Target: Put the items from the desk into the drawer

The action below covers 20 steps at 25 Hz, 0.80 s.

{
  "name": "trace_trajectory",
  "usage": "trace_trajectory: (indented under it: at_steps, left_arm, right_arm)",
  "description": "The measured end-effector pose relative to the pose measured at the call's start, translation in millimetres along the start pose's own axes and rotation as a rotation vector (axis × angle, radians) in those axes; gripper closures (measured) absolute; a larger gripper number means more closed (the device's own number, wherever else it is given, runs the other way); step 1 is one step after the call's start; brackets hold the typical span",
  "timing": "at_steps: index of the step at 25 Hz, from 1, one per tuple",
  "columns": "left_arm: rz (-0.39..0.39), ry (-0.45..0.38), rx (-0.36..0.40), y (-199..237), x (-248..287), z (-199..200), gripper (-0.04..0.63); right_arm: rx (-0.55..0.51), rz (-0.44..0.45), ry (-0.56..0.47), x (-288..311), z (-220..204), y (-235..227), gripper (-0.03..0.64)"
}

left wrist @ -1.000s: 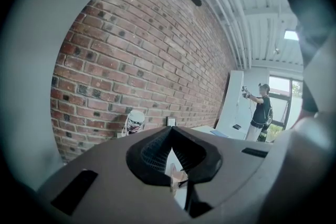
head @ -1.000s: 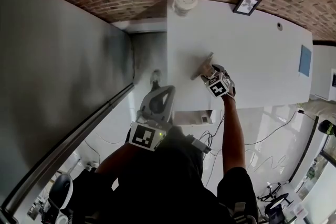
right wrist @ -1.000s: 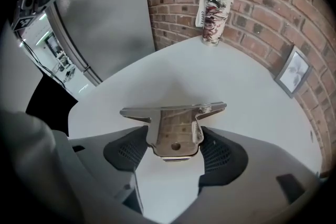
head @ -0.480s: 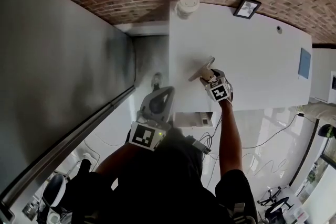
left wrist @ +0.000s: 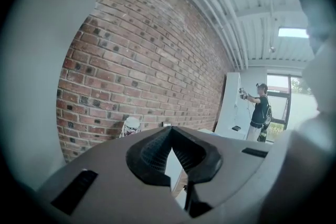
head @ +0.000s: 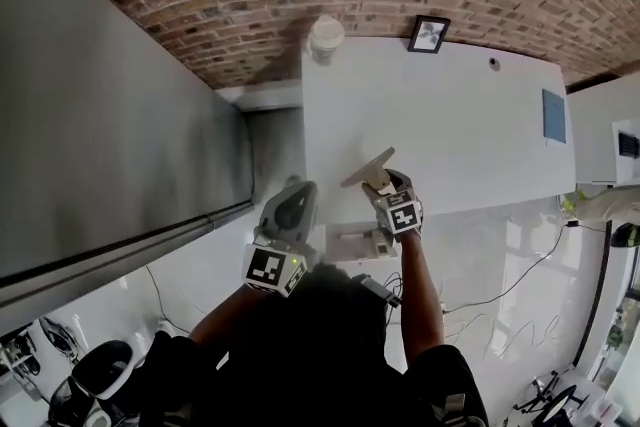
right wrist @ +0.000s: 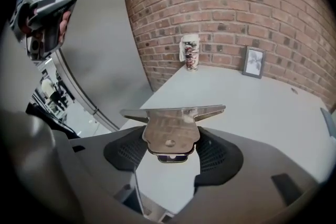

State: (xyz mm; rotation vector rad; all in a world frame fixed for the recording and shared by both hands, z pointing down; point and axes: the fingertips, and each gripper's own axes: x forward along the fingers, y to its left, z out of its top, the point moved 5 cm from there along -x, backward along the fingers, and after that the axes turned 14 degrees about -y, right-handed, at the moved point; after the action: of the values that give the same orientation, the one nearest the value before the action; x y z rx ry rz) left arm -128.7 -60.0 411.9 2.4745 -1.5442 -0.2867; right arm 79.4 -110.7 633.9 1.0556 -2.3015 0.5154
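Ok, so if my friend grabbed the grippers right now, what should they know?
Right gripper: shut on the metal tool, held over the desk's front edge.
Left gripper: shut, empty, left of the desk.
On the desk: cup and picture frame by the brick wall, blue flat thing at the right edge.
Done: tool picked up.
Left: put it in the drawer, which looks open below, then the rest.
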Motion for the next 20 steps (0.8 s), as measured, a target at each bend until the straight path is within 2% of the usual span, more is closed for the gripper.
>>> trace_trajectory:
  at_steps: [6, 11, 14, 20]
  left_arm:
    - [-0.001, -0.058, 0.019, -52.2, -32.1, 8.4, 0.594]
    - [0.001, -0.066, 0.061, -89.9, -62.8, 13.6, 0.594]
    - [-0.013, -0.066, 0.089, -103.1, -76.9, 15.1, 0.594]
    - [-0.091, -0.086, 0.047, -112.3, -90.9, 12.9, 0.594]
  right_arm:
    - [0.130, -0.078, -0.106, -74.6, -10.9, 17.7, 0.341]
    - [0.161, -0.126, -0.195, -130.4, -21.3, 35.3, 0.341]
    - [0.142, -0.144, -0.230, -150.2, -27.0, 43.9, 0.341]
    - [0.156, -0.163, -0.227, -166.6, -50.8, 63.0, 0.341]
